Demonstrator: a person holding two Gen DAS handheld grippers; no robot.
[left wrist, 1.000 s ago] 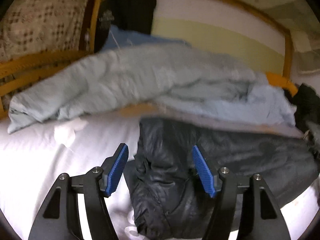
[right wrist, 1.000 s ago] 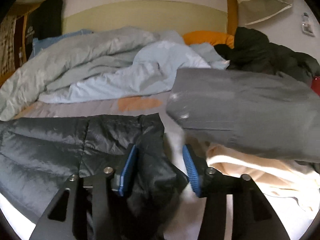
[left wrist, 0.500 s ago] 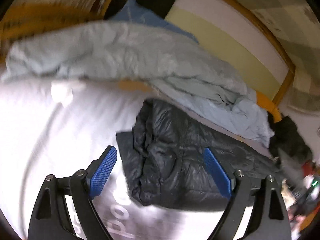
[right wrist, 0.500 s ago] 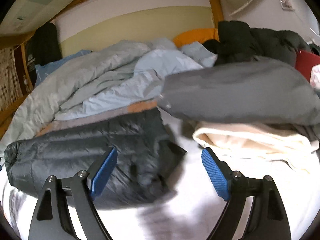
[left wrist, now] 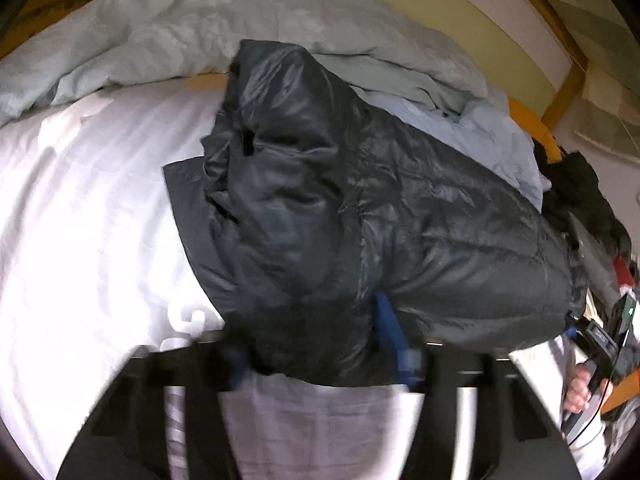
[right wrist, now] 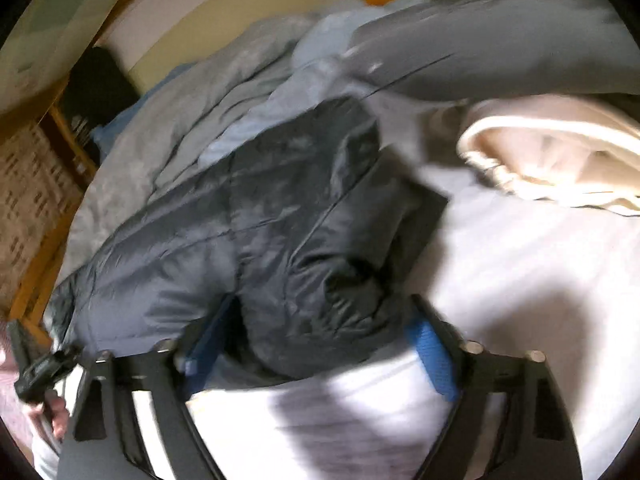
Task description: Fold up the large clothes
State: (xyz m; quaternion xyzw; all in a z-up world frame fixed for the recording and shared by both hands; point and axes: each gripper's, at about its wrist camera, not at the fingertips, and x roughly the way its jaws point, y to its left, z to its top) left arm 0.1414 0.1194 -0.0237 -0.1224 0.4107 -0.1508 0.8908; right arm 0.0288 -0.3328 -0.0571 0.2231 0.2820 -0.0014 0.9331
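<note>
A black quilted puffer jacket (left wrist: pixel 360 216) lies bunched on the white bed sheet (left wrist: pixel 80 208); it also shows in the right wrist view (right wrist: pixel 280 220). My left gripper (left wrist: pixel 316 344) is open, its blue pads either side of the jacket's near left end. My right gripper (right wrist: pixel 316 344) is open, its blue pads (right wrist: pixel 432 356) wide apart around the jacket's near right end. Both views are blurred. The jacket fills the gap between the jaws of each gripper.
A rumpled light blue duvet (left wrist: pixel 200 28) lies behind the jacket against the wooden bed frame (left wrist: pixel 568 80). A grey garment (right wrist: pixel 500 40) and a cream garment (right wrist: pixel 552 152) lie at the right. Dark clothes (left wrist: pixel 580 196) are piled at the far right.
Both grippers opened wide, let go of the jacket ends, then moved forward and down onto the jacket. The jacket now fills the space between each pair of fingers.
</note>
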